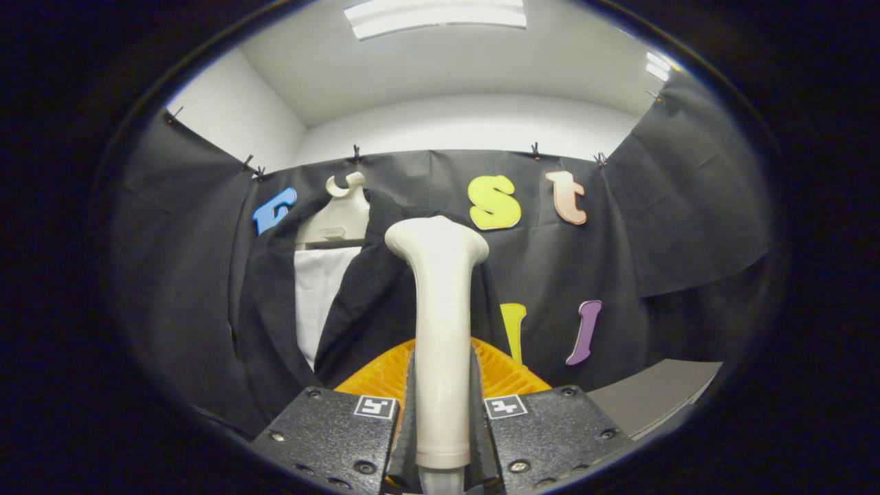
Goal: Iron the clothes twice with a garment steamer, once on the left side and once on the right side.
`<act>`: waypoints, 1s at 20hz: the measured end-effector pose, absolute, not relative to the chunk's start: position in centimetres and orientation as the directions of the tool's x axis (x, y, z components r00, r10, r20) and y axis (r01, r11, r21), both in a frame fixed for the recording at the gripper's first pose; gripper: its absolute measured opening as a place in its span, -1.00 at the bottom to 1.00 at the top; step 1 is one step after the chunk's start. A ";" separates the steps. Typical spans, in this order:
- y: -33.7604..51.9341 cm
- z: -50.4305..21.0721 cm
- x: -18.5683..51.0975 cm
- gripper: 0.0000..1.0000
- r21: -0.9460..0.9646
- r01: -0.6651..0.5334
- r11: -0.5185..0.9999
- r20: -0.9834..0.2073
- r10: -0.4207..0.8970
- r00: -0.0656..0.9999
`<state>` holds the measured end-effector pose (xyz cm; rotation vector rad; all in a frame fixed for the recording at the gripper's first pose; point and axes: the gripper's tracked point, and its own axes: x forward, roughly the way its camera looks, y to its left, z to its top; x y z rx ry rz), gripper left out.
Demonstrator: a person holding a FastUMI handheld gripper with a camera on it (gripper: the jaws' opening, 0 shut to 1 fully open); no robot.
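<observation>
A cream garment steamer [440, 316] stands upright between my fingers, its handle pinched on both sides and its flared head raised above them. My gripper [441, 412] is shut on that handle. Beyond the steamer head and a little to its left hangs a black jacket [371, 302] over a white shirt [320, 295] on a pale hanger [342, 213], against the booth's black cloth wall. The steamer head overlaps the jacket's right side; whether it touches the fabric I cannot tell.
An orange ribbed tray [505, 375] lies just beyond my fingers, behind the steamer handle. A grey table surface [653, 395] stretches off to the right of it. The black cloth wall closes in the booth on the left, back and right.
</observation>
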<state>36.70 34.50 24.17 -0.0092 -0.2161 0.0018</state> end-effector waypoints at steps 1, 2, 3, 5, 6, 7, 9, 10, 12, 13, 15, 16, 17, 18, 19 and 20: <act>34.7 23.5 36.6 -0.33 -0.011 -0.004 1.000 0.204 0.006 0.979; 34.8 22.9 36.2 -0.33 -0.013 -0.007 1.000 0.192 0.010 0.981; 34.8 22.3 35.8 -0.33 -0.013 -0.006 1.000 0.186 0.009 0.983; 34.6 21.3 35.0 -0.33 -0.015 0.008 1.000 0.173 -0.005 0.985; 34.5 20.7 34.6 -0.32 -0.010 0.012 1.000 0.164 -0.010 0.986; 34.6 20.0 34.4 -0.33 -0.005 0.015 1.000 0.152 -0.014 0.988; 34.3 18.7 33.6 -0.33 0.006 0.027 1.000 0.130 -0.027 0.991; 34.1 18.1 33.3 -0.33 0.012 0.039 0.999 0.123 -0.040 0.992; 33.8 16.7 32.5 -0.33 0.021 0.055 0.998 0.107 -0.057 0.993; 33.7 15.8 32.4 -0.33 0.025 0.057 0.998 0.094 -0.059 0.994; 33.2 13.8 31.9 -0.33 0.033 0.067 0.997 0.050 -0.068 0.996; 33.0 13.0 31.7 -0.33 0.039 0.070 0.997 0.031 -0.072 0.997; 32.9 12.3 31.6 -0.33 0.044 0.073 0.996 0.014 -0.074 0.997; 32.9 11.5 31.4 -0.33 0.041 0.080 0.996 0.002 -0.080 0.997; 32.8 10.7 31.2 -0.33 0.034 0.087 0.996 -0.010 -0.086 0.996; 32.8 10.1 31.0 -0.33 0.035 0.086 0.996 -0.020 -0.085 0.996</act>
